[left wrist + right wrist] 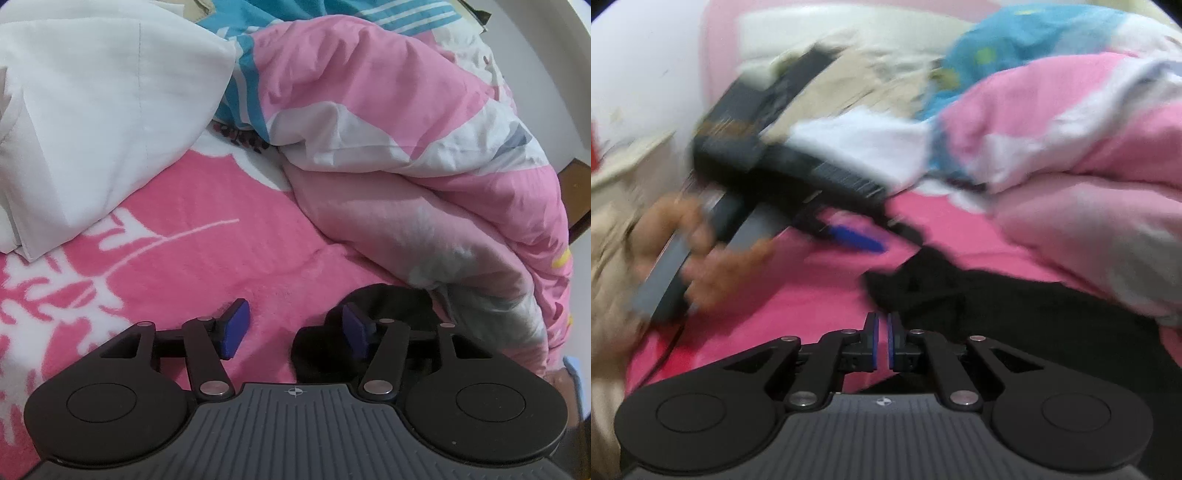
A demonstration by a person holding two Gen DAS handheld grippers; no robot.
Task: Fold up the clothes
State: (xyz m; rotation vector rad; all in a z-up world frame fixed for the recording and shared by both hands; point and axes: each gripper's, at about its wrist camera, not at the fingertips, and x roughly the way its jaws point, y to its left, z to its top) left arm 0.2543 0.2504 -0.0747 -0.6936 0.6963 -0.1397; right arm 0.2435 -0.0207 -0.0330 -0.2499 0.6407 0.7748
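Nearest on the pink blanket [207, 258]: left gripper [291, 334] released, jaws apart, black garment [388, 295] under its right pad, unpinched. Right gripper [882, 339] clenched, apparently on nothing, garment just beyond. Farther back: pink quilt [388, 110], white pillow [92, 110].

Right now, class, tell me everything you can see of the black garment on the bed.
The black garment is plain, dark, soft-looking cloth, crumpled and unfolded on the pink blanket. Its far edge lies against or under the pink quilt. In the left wrist view one finger of the open left gripper sits over it without pinching it. The shut right gripper holds none of it. What kind of garment it is cannot be told.
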